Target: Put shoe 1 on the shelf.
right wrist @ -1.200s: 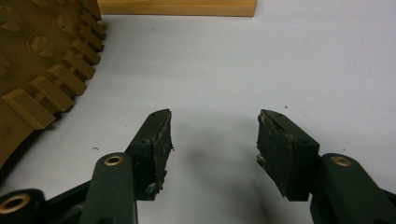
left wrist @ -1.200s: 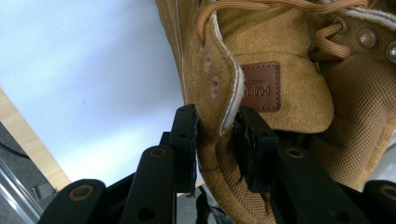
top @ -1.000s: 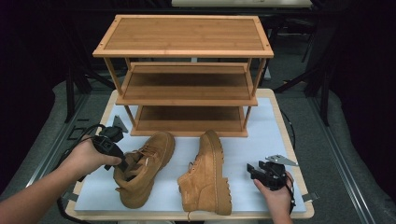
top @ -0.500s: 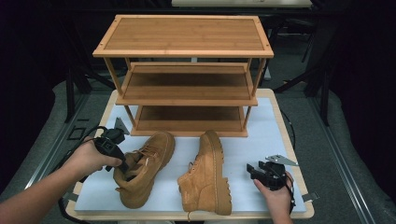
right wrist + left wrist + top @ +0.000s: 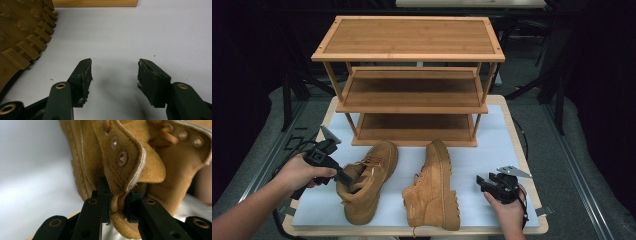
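Two tan suede boots lie on the white mat. The left boot stands upright, toe toward the rack. My left gripper is shut on its ankle collar; the jaws pinch the padded rim beside the eyelets. The right boot lies tipped on its side, its lugged sole facing right. My right gripper rests open on the mat just right of that sole, with nothing between its fingers.
A three-tier bamboo shoe rack stands at the back of the white mat, its shelves bare. The wooden table edge frames the mat. A cable trails from the left gripper.
The left gripper and the left boot's collar have shifted very slightly. The right gripper has stayed still.
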A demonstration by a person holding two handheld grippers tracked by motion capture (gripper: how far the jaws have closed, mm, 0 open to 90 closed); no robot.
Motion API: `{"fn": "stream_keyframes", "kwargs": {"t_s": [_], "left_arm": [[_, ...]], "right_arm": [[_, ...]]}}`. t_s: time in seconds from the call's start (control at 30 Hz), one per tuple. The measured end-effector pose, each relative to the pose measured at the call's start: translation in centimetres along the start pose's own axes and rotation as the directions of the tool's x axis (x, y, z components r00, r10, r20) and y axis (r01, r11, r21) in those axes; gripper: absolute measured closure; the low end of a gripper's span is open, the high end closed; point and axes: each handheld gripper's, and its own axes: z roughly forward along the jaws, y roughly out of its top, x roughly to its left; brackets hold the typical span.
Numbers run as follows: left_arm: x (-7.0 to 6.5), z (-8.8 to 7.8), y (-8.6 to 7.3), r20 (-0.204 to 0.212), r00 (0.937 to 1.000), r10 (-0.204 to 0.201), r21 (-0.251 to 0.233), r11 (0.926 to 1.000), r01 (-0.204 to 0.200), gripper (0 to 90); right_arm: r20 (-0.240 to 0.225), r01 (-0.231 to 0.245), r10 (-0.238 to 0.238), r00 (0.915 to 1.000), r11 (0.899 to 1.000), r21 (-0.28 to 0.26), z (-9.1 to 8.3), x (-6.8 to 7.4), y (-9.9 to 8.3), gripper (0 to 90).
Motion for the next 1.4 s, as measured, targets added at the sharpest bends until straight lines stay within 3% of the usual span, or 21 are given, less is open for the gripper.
{"fn": "stream_keyframes", "kwargs": {"t_s": [0.13, 0.33, 0.4, 0.47, 0.6, 0.83, 1.0, 1.17, 1.23, 1.4], "left_arm": [[0.7, 0.1, -0.5, 0.107, 0.9935, -0.039, -0.065, 0.9968, 0.046, 78.6], [0.7, -1.0, -0.8, 0.179, 0.9822, -0.059, -0.096, 0.9924, 0.077, 79.0], [0.3, -1.8, -1.0, 0.182, 0.9814, -0.062, -0.106, 0.9910, 0.082, 79.0], [-0.6, -3.1, -1.2, 0.164, 0.9860, -0.029, -0.109, 0.9929, 0.048, 79.0], [-1.7, -4.8, -1.5, 0.161, 0.9869, -0.015, -0.128, 0.9912, 0.036, 79.0], [-4.6, -9.7, -2.8, 0.145, 0.9891, 0.026, -0.198, 0.9802, 0.003, 79.1], [-6.1, -12.8, -3.9, 0.140, 0.9885, 0.056, -0.252, 0.9675, -0.019, 79.1], [-6.9, -15.2, -4.8, 0.161, 0.9848, 0.065, -0.295, 0.9554, -0.015, 79.3], [-7.3, -15.8, -4.8, 0.157, 0.9842, 0.082, -0.318, 0.9477, -0.028, 79.3], [-7.2, -16.3, -3.6, 0.182, 0.9794, 0.088, -0.350, 0.9367, -0.019, 79.3]], "right_arm": [[-0.001, -0.007, 0.007, 1.0000, 1.000, -0.007, 0.0, 0.0, 0.0, 44.3], [-0.007, -0.010, 0.010, 0.9999, 1.000, -0.001, 0.0, -0.1, 0.0, 44.3], [-0.003, -0.013, 0.013, 0.9999, 1.000, -0.003, 0.0, -0.1, 0.0, 44.3], [0.001, -0.017, 0.017, 0.9999, 1.000, -0.004, 0.0, -0.2, 0.0, 44.3], [-0.004, -0.024, 0.024, 0.9997, 1.000, -0.004, 0.0, -0.2, 0.0, 44.3], [-0.003, -0.028, 0.028, 0.9996, 1.000, -0.006, -0.1, -0.4, 0.0, 44.3], [-0.003, -0.034, 0.034, 0.9994, 0.999, -0.007, -0.1, -0.4, 0.0, 44.2], [-0.006, -0.040, 0.040, 0.9992, 0.999, -0.013, 0.0, -0.5, -0.1, 44.2], [-0.006, -0.040, 0.040, 0.9992, 0.999, -0.014, 0.0, -0.5, -0.1, 44.2], [-0.002, -0.043, 0.043, 0.9991, 0.999, -0.017, 0.0, -0.4, 0.0, 44.2]]}}
